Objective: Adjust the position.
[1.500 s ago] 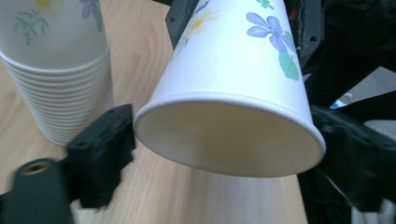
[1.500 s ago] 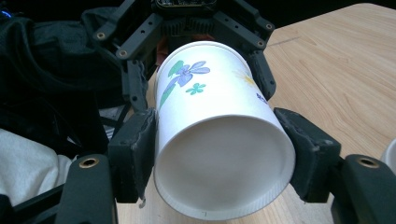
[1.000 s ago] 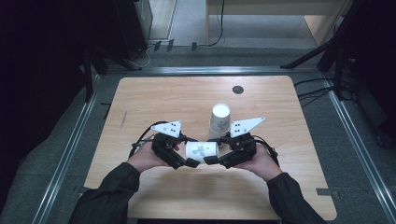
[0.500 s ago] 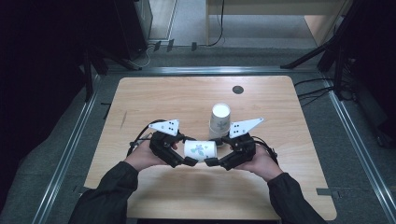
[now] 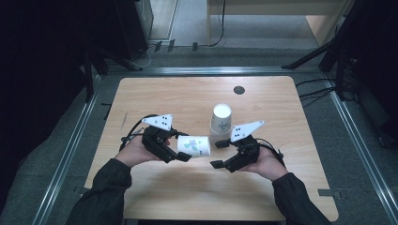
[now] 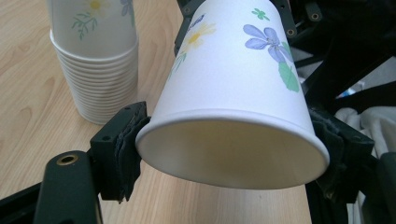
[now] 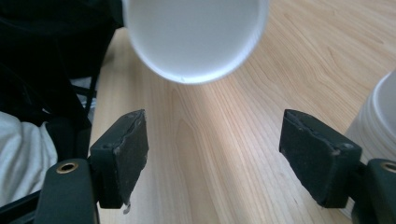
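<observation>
- Left tool [image 5: 184,152] clamped on the rim end of a flowered paper cup [image 5: 193,146], held sideways above the bench [image 5: 155,96].
- Cup's long way runs left to right, bottom end toward the right tool [image 5: 219,154].
- Right tool spread wide, gripping nothing, just right of the cup.
- Stack of cups [image 5: 220,119] standing just beyond, not blocking.

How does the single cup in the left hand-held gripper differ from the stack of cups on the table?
The single cup lies on its side, clamped at its rim and off the wood; the stack of cups stands base-up on the table, ungripped. The cup is one; the stack shows many nested rims. Both are white paper with flower prints.
</observation>
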